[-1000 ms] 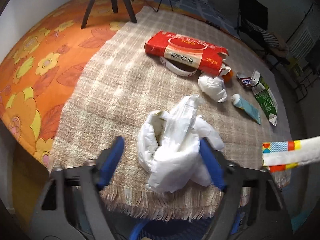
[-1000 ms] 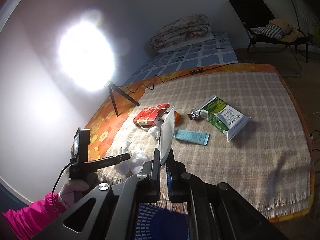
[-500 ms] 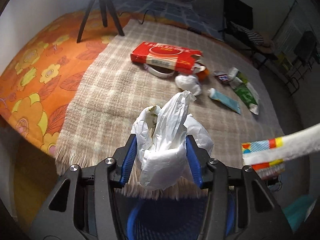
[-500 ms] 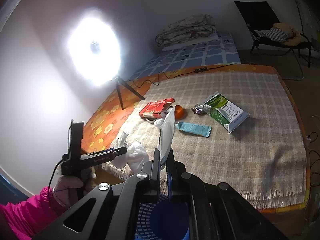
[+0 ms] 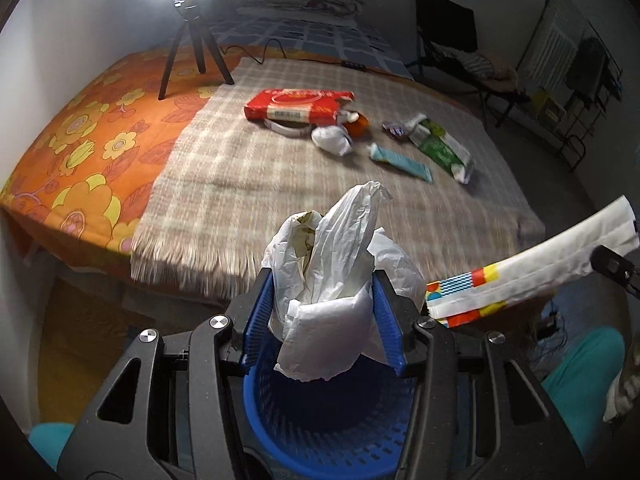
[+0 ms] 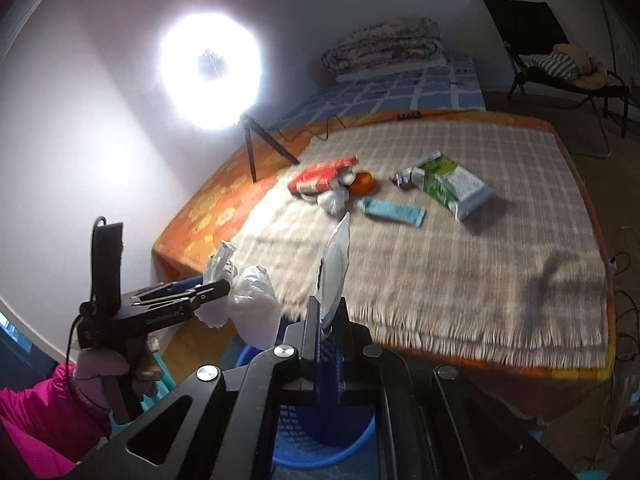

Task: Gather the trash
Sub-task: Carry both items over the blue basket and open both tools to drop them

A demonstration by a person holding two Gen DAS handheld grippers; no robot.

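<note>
Two grippers are in my hands, each closed on a piece of trash. My left gripper (image 5: 324,316) pinches a crumpled white plastic bag (image 5: 336,280) between its blue fingers (image 5: 256,320), which press against the bag's sides; the bag bulges above and hangs below them. My right gripper (image 6: 329,320) has its fingers nearly together, clamped on a flat white wrapper (image 6: 336,268) that stands edge-on in the right wrist view (in the left wrist view it shows a coloured printed end (image 5: 532,272)). Both loads hang above a blue perforated basket (image 5: 332,420), which sits on the floor just off the fringed edge of a checked blanket (image 5: 260,172). My left hand (image 6: 108,364), in a pink sleeve (image 6: 36,416), grips the left tool's handle. Farther out on the blanket lie the remaining items: a red carton (image 5: 298,106), a white band (image 5: 286,129) touching its near side, a small white wad (image 5: 332,140), an orange object (image 5: 360,126), a light blue tube (image 5: 400,162), a green-and-white carton (image 5: 442,150) and a small dark wrapper (image 5: 394,130) just beside it. Beyond, a tripod (image 5: 192,40) stands on the orange floral sheet (image 5: 88,148), carrying a bright ring light (image 6: 210,76).
</note>
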